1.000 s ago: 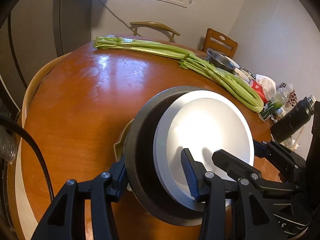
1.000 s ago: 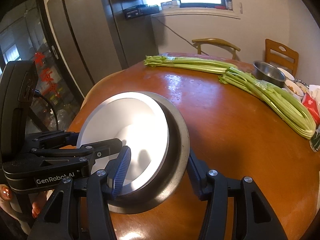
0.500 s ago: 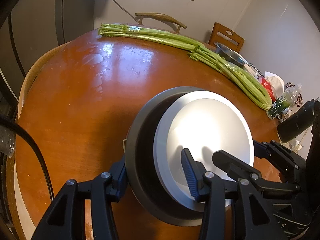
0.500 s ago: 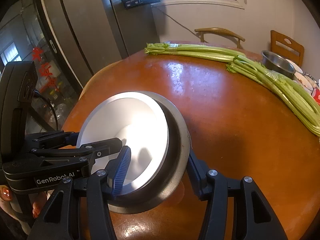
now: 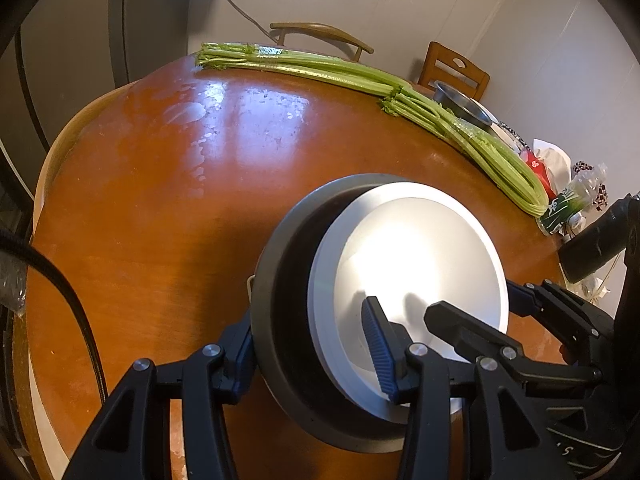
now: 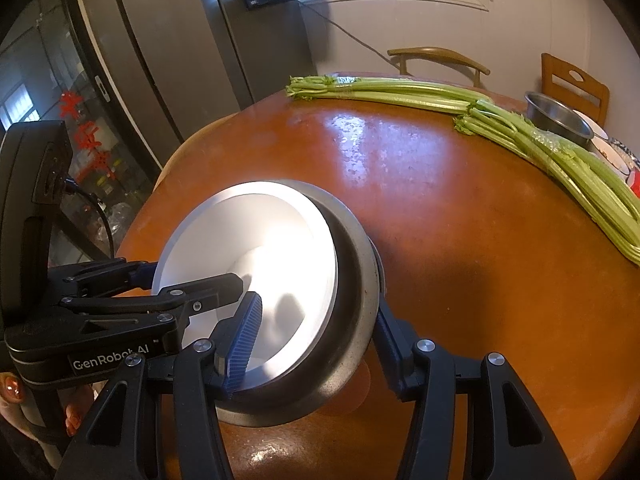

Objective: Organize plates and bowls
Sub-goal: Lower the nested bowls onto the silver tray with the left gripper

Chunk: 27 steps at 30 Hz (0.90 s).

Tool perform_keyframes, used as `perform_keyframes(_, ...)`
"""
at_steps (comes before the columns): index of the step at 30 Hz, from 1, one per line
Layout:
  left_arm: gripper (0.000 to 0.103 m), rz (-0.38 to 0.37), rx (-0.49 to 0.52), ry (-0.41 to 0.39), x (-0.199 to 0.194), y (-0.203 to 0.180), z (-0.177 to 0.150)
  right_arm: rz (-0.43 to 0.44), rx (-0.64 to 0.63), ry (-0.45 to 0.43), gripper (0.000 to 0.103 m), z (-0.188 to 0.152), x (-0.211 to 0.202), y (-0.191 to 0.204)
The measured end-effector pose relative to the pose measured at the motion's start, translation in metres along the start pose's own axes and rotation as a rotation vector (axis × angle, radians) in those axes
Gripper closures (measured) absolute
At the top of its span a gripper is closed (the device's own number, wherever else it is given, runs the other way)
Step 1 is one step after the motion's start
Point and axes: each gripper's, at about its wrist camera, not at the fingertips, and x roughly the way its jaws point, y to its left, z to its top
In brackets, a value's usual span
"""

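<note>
Left gripper pinched stack rim: one finger outside metal bowl, other inside white bowl. Right gripper pinched opposite rim likewise, blue pad inside white bowl, other finger outside metal bowl. Stack tilted over near part of table; contact with top unclear. Celery along far edge, steel basin just beyond it.
</note>
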Motion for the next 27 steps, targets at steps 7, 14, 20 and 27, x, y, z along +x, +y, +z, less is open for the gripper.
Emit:
perform_keyframes(7, 0.056, -0.001, 0.002, -0.005, 0.0012, 0.0008, -0.0004, -0.009, -0.001, 0.003, 0.046, -0.0011, 0.0018, -0.0003)
perform_keyframes(14, 0.057, -0.005, 0.008, -0.007, 0.0022, 0.0010, 0.0000, -0.024, -0.003, 0.003, 0.046, -0.0015, 0.0027, 0.0018)
perform_keyframes(20, 0.057, -0.004, 0.013, -0.010, 0.0027, 0.0009, -0.0007, -0.034, -0.004, 0.003, 0.046, -0.0020, 0.0029, 0.0030)
perform_keyframes(27, 0.057, -0.003, 0.023, -0.018, 0.0018, 0.0003, -0.0017, -0.039, -0.011, 0.005, 0.046, -0.0026, 0.0028, 0.0045)
